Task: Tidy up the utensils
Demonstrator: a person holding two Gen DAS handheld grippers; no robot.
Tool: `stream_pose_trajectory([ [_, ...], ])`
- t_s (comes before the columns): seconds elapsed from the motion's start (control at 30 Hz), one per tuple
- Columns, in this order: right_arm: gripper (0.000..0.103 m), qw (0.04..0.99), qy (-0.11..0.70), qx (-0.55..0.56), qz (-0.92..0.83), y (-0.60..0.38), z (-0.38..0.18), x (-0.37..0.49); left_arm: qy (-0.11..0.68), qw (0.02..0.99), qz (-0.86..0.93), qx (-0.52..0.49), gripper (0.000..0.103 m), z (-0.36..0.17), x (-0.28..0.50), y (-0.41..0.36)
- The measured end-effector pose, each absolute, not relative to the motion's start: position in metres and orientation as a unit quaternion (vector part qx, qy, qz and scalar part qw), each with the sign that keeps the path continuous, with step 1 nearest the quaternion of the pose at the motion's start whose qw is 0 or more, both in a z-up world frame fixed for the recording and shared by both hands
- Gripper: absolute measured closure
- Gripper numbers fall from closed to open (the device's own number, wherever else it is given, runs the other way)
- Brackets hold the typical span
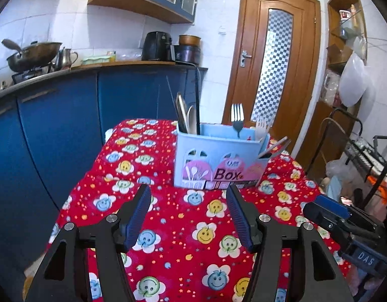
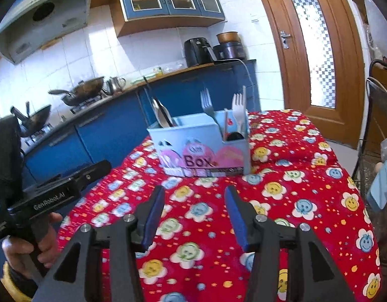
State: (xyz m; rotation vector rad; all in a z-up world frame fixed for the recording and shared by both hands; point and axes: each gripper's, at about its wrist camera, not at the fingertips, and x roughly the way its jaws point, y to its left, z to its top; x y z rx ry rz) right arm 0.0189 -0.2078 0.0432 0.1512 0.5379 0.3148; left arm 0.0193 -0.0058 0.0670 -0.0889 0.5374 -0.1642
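Both claws, left [image 1: 188,196] and right [image 2: 194,197], gape empty; box [image 1: 218,161] hides utensil handles.

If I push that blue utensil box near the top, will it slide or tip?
The box probably tips: it looks like thin, light plastic, with tall utensils like the fork raising its weight. The cloth would likely grip or bunch under it, not let it slide.

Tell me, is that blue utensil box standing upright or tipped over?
Upright. The blue utensil box sits flat on the red flowered tablecloth, its opening facing up, with the metal fork and spoons standing in its compartments.
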Motion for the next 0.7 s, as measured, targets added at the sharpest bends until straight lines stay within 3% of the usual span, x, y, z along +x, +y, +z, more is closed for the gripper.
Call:
stream_pose_trajectory([
  [0.3, 0.041, 0.956, 0.264, 0.051, 0.115, -0.208, 0.013, 0.03, 0.268, 0.961, -0.06, -0.032, 0.04, 0.03, 0.032, -0.017],
  [0.7, 0.03, 0.964, 0.244, 0.049, 0.09, -0.211, 0.012, 0.028, 0.268, 0.962, -0.033, -0.029, 0.039, 0.021, 0.037, -0.019],
])
